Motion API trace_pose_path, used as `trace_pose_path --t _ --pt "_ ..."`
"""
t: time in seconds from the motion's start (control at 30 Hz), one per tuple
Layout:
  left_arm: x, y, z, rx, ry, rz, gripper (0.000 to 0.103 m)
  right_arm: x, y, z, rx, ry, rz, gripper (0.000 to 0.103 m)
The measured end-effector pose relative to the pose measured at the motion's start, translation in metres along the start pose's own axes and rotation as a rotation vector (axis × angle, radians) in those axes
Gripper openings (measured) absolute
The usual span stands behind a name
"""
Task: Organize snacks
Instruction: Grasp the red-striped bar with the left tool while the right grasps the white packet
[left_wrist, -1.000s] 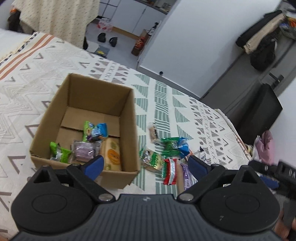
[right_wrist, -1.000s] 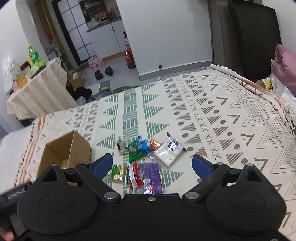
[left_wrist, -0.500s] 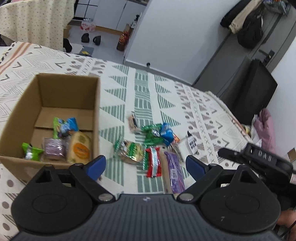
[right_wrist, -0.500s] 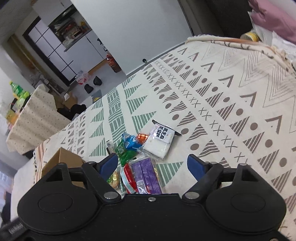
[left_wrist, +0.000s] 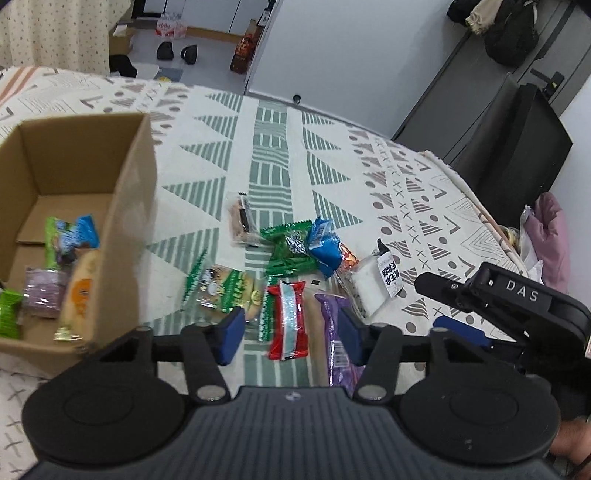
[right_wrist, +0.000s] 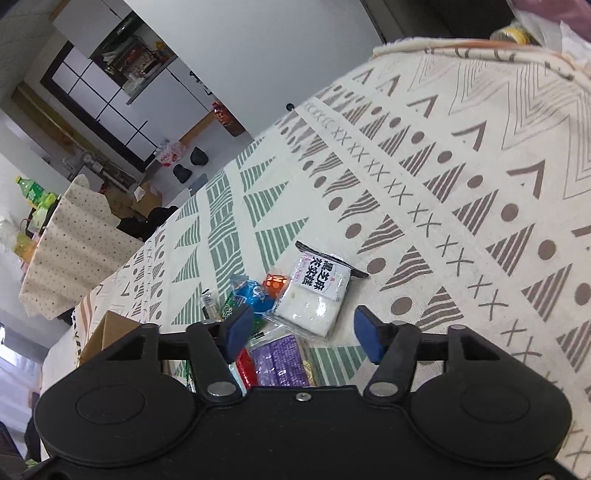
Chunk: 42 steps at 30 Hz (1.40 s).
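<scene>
A cardboard box (left_wrist: 125, 206) at the left holds several snack packets. Loose snacks lie in a heap on the patterned bedspread to its right: a red packet (left_wrist: 288, 319), a purple packet (left_wrist: 334, 334), green packets (left_wrist: 290, 251), a blue one (left_wrist: 325, 247) and a white packet (left_wrist: 376, 284). My left gripper (left_wrist: 290, 338) hangs open just above the red packet, holding nothing. My right gripper (right_wrist: 303, 332) is open over the white packet (right_wrist: 314, 299) and the purple packet (right_wrist: 279, 360); its black body (left_wrist: 517, 306) shows at the right of the left wrist view.
The bedspread (right_wrist: 461, 221) stretches bare to the right of the heap. A black chair (left_wrist: 517, 147) and a pink cloth (left_wrist: 546, 236) stand past the bed's right edge. A draped table (right_wrist: 70, 236) with bottles is far left, with shoes on the floor behind.
Both grippers have dropped closer to the snack heap. The left one swung right, away from the box, and now straddles the red packet. The right one has tilted down toward the white packet.
</scene>
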<state>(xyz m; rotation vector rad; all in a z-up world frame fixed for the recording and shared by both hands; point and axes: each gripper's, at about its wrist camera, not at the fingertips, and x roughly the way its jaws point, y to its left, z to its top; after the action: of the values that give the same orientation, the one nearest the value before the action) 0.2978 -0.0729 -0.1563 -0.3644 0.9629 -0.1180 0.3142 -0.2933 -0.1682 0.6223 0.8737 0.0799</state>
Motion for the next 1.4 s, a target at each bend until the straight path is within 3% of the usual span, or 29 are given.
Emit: trace_pose_path --t 0.23,0.73,0.83,1.0,1.1,1.23,1.4 --pt "0.031 -0.004 0.005 -0.025 0.036 0.026 0.039 0.023 -0.01 0.005 0.038 0.028 0.033 0.046" --pt "0.081 -0.003 0.01 -0.08 0.11 0.079 0.033 0.063 -0.014 0.006 0.028 0.057 0.03 0.048" --pt "0.084 -0.005 0.009 -0.067 0.11 0.092 0.032 0.069 -0.017 0.007 0.046 0.062 0.025 0.052" --pt "0.083 -0.005 0.008 -0.056 0.111 0.112 0.021 0.075 -0.015 0.01 0.061 0.048 0.028 0.062" --pt "0.08 -0.003 0.009 -0.066 0.109 0.109 0.019 0.078 -0.013 0.011 0.066 0.041 0.019 0.063" --pt "0.072 -0.002 0.01 -0.07 0.09 0.112 0.019 0.082 -0.012 0.011 0.055 0.032 0.001 0.063" --pt "0.056 -0.002 0.018 -0.089 0.064 0.106 0.019 0.081 -0.014 0.015 0.066 0.036 -0.019 0.049"
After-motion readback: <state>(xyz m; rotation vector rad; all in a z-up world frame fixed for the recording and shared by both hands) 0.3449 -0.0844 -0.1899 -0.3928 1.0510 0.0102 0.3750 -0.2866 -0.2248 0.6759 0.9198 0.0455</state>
